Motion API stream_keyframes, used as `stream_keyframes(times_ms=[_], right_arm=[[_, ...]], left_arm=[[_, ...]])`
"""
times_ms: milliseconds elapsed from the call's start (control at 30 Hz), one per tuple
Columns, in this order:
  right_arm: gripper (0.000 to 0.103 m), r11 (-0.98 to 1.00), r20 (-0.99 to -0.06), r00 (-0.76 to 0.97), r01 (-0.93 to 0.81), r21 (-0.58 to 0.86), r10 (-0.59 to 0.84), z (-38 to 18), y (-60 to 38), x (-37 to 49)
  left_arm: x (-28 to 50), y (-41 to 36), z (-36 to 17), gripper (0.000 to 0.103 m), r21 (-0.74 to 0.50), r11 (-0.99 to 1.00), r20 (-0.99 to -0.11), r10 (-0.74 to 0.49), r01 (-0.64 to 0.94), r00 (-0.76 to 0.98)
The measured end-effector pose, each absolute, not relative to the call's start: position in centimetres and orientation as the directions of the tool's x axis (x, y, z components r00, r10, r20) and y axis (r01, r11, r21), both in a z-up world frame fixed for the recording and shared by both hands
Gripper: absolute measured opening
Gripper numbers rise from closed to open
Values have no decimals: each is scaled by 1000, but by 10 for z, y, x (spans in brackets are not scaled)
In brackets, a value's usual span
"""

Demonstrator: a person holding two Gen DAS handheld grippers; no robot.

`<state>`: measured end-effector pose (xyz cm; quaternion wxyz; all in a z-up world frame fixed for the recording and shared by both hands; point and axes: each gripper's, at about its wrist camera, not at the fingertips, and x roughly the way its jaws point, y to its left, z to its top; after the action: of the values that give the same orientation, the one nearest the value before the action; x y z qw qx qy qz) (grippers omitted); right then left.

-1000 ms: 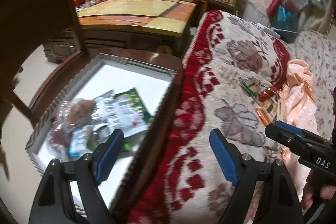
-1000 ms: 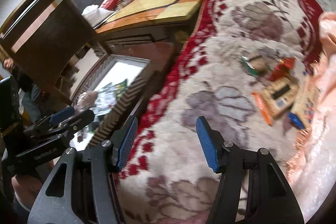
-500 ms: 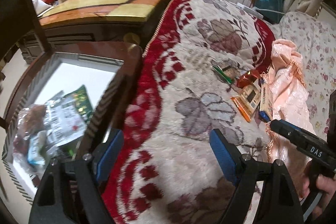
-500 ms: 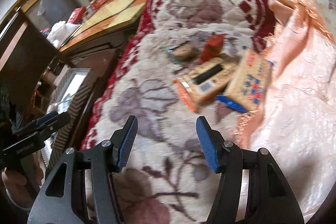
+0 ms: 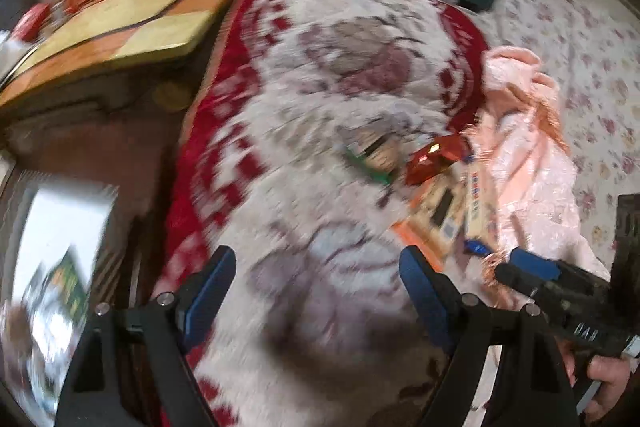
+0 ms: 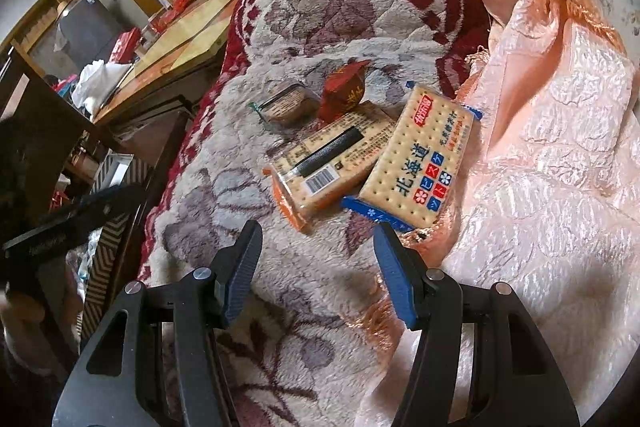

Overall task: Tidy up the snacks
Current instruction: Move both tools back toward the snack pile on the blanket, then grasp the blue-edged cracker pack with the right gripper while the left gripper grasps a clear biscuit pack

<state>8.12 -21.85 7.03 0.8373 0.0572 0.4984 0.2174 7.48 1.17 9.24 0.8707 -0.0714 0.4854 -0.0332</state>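
I am hovering my right gripper [image 6: 316, 267], jaws apart and empty, just short of the cracker packets [image 6: 376, 155] overlapping on the blanket [image 6: 304, 11], risking pinching both together.

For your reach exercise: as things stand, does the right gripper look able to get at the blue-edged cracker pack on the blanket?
Probably yes. The right gripper is open and empty, pointing down just short of the blue-edged cracker pack, which lies uncovered on the blanket. Nothing stands between them; only the pink cloth borders its far side.
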Motion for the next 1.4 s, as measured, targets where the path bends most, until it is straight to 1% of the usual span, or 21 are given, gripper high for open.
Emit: stream_keyframes(times_ms=[67, 267, 300, 333, 367, 433, 667, 833, 900, 967, 1000, 1067, 1100, 1200, 1233, 1267, 1400], right_arm=[[58, 898, -805, 411, -298, 324, 427, 69, -223, 83], [58, 904, -799, 424, -244, 352, 426, 63, -241, 94], [59, 903, -795, 429, -234, 361, 429, 62, -244, 95], [63, 903, -791, 434, -218, 371, 430, 61, -247, 98], [65, 903, -788, 440, -204, 379, 431, 61, -249, 100], [65, 900, -780, 449, -184, 396, 435, 61, -253, 104], [66, 926, -801, 470, -128, 355, 371, 56, -253, 128], [66, 960, -838, 470, -98, 264, 278, 46, -248, 151], [66, 962, -849, 455, -79, 262, 269, 39, -250, 157], [66, 954, -851, 437, -64, 294, 292, 29, -252, 165], [66, 950, -849, 433, -68, 303, 302, 27, -253, 168], [63, 946, -841, 441, -82, 312, 315, 24, -253, 170], [62, 946, -835, 449, -90, 311, 318, 23, -253, 169], [58, 944, -827, 455, -129, 304, 329, 26, -248, 162], [57, 944, -825, 459, -135, 302, 330, 28, -247, 160], [57, 942, -822, 462, -139, 304, 333, 30, -246, 158], [57, 938, -810, 475, -147, 313, 345, 38, -247, 148]], left_arm=[[96, 2, 90, 86, -157, 986, -840, -162, 54, 518], [146, -20, 74, 86, -118, 978, -842, -190, 172, 504], [151, -23, 70, 86, -113, 976, -847, -193, 188, 495], [157, -28, 65, 86, -103, 972, -855, -194, 209, 481], [160, -30, 61, 86, -97, 970, -861, -195, 224, 470], [170, -37, 53, 86, -80, 962, -874, -193, 260, 446], [196, -52, 37, 86, -48, 955, -889, -175, 293, 423], [205, -59, 28, 86, -35, 952, -898, -164, 305, 409], [207, -59, 25, 86, -49, 952, -899, -175, 304, 401], [211, -60, 20, 86, -55, 954, -904, -173, 296, 391], [212, -60, 19, 85, -51, 956, -904, -167, 290, 393], [212, -61, 17, 78, -54, 958, -904, -167, 282, 394], [212, -62, 18, 68, -39, 958, -902, -156, 284, 402], [209, -61, 19, 63, -34, 957, -901, -155, 289, 405], [207, -59, 21, 59, -35, 958, -900, -154, 286, 407], [204, -57, 24, 51, -38, 958, -898, -158, 285, 410], [190, -40, 32, 52, -29, 972, -894, -130, 234, 430]])
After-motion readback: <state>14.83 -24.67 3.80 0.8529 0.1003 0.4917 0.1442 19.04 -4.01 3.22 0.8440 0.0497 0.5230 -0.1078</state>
